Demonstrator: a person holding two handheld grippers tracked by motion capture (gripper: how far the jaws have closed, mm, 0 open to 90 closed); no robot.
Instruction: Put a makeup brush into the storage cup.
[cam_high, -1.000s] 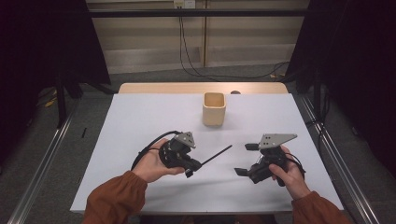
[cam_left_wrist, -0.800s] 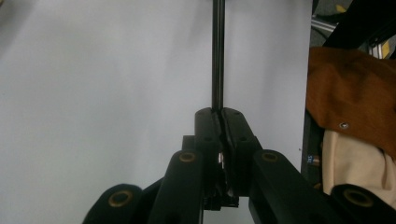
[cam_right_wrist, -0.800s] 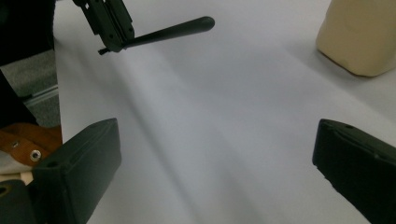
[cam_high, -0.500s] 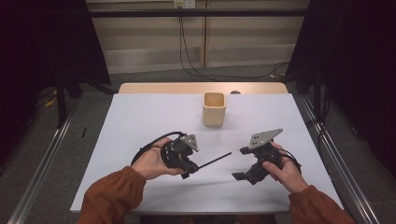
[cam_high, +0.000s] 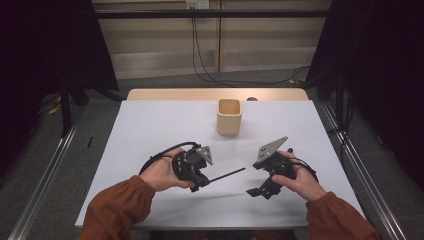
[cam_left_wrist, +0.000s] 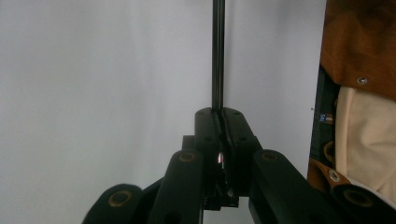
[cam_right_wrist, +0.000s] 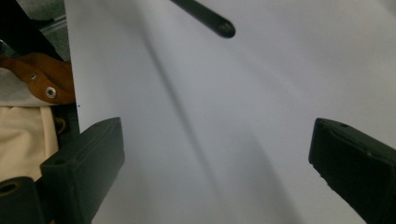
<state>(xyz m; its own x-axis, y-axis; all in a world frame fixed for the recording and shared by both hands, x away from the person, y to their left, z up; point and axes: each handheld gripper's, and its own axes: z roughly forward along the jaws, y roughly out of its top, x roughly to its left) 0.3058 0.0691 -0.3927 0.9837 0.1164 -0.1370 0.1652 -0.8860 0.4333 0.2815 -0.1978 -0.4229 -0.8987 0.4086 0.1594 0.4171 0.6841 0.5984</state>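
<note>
Black thin rod (cam_high: 227, 175) looks stiff and light (probably slippery); left gripper (cam_high: 196, 186) pinches its end, right gripper (cam_high: 255, 191) gapes empty, mid-shaft looks easiest.

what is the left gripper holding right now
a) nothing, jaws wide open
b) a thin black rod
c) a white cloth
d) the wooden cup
b: in the left gripper view the left gripper has its jaws closed on a thin black rod that runs straight ahead over the white table.

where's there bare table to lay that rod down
Bare table runs wide left of the wooden cup, and right of it too. It is crowded near the front, where the left claw holds the rod facing the right claw.
</note>
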